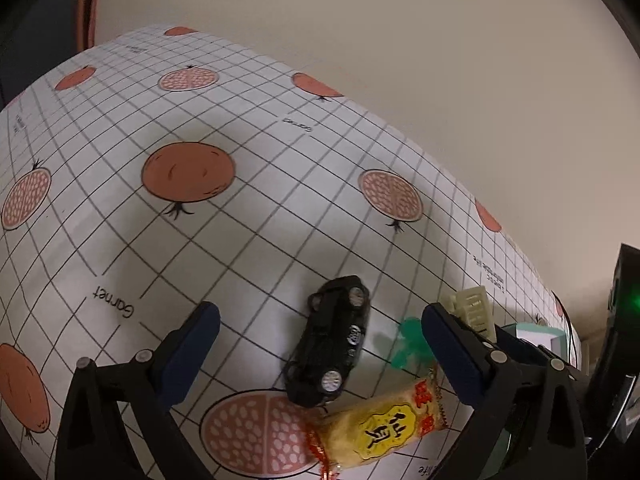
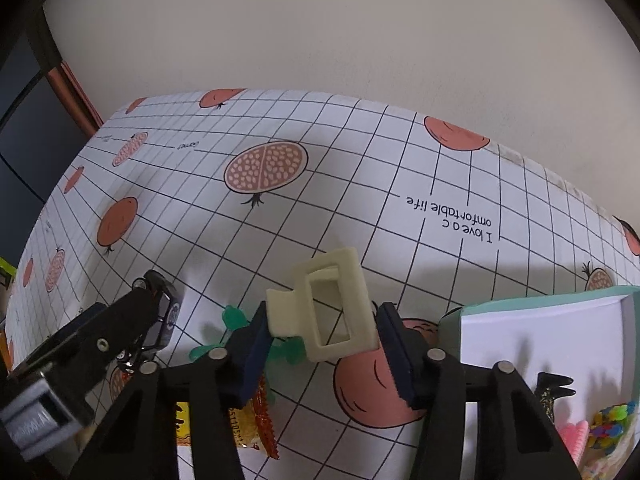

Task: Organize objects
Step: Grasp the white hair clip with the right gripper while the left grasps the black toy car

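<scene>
While my right tongs grip the cream hair clip above the tabletop, left tongs gape wide over the toy car, so next I'd carry it into the box.

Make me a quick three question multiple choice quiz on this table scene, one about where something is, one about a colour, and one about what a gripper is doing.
1. Where does the black toy car lie?
A. in the teal box
B. on the tablecloth beside the snack packet
C. on the hair claw clip

2. What colour is the hair claw clip?
A. cream
B. red
C. black

3. What is the right gripper doing?
A. hanging open and empty
B. gripping the toy car
C. holding the hair claw clip

Answers:
1 B, it lies on its side on the tablecloth, by the snack packet.
2 A, it is pale cream.
3 C, the clip sits between its pads.
</scene>
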A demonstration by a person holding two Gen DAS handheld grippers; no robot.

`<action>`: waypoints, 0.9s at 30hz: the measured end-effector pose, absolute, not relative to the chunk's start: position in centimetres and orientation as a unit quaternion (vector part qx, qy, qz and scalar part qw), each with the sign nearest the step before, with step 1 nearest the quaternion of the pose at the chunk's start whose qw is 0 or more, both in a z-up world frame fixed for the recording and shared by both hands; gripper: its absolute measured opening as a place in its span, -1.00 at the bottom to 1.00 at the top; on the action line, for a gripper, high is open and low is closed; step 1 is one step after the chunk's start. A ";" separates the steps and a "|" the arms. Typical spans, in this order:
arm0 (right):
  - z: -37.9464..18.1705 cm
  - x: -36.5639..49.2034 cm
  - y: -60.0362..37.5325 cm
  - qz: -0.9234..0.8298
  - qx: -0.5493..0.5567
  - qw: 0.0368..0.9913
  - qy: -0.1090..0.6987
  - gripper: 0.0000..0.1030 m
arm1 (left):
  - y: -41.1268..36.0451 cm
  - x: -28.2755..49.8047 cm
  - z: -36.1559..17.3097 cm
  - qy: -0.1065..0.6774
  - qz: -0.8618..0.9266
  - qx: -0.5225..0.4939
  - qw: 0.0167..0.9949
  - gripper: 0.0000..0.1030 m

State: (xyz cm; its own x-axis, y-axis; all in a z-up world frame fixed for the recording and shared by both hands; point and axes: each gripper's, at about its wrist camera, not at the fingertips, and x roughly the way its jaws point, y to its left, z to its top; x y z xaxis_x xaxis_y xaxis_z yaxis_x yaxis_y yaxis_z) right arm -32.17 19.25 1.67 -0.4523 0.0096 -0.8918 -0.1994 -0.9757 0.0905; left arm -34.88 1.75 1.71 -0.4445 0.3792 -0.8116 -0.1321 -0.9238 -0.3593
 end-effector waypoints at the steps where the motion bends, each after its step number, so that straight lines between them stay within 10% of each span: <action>1: 1.6 -32.2 19.2 0.847 -0.521 0.061 0.092 0.02 | 2.0 -34.8 1.7 -0.118 0.842 -0.504 0.154 0.79; 27: 2.8 -29.3 20.6 0.859 -0.496 0.070 0.104 -0.07 | 3.0 -34.6 1.0 -0.123 0.835 -0.512 0.160 0.21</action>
State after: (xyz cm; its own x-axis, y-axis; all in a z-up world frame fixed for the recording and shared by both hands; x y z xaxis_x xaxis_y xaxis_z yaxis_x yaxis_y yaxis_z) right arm -29.29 20.59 2.84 -0.4986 0.0168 -0.8667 -0.2222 -0.9689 0.1090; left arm -34.63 2.98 1.04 -0.4250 0.3934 -0.8152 -0.1421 -0.9185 -0.3691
